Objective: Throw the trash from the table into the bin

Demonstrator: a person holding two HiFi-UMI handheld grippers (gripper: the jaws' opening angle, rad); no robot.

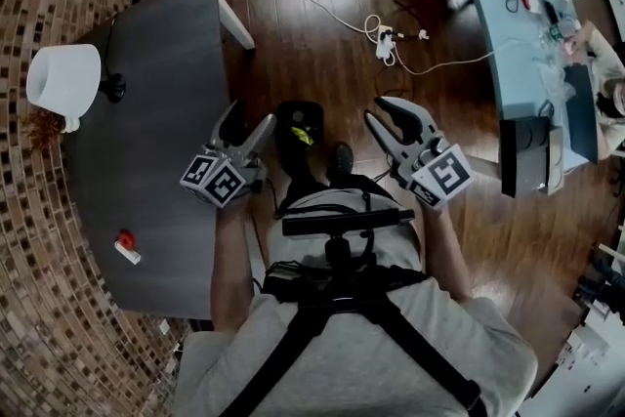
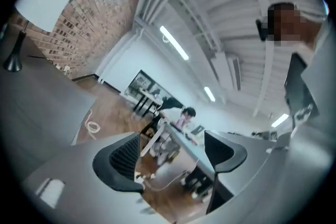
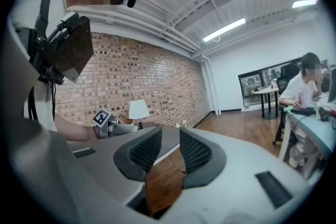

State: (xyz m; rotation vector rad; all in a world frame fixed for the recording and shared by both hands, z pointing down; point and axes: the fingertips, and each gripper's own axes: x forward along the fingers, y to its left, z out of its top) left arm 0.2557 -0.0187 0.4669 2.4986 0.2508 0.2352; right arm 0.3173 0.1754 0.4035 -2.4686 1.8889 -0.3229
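Observation:
A small red-and-white piece of trash (image 1: 125,246) lies on the grey table (image 1: 166,112), near its front left edge. On the floor beside the table stands a black bin (image 1: 293,151), with a yellow-green scrap (image 1: 304,137) showing in it. My left gripper (image 1: 244,128) hangs at the table's right edge, just left of the bin, open wide with nothing between its jaws (image 2: 173,157). My right gripper (image 1: 395,117) is held right of the bin; its pads (image 3: 195,152) stand a narrow gap apart with nothing between them. The left gripper (image 3: 107,122) also shows in the right gripper view.
A white-shaded lamp (image 1: 63,83) stands at the table's far left. White cables and a power strip (image 1: 386,42) lie on the wooden floor beyond the bin. A long desk (image 1: 522,63) with clutter runs along the right. A person sits at the desk (image 2: 185,115).

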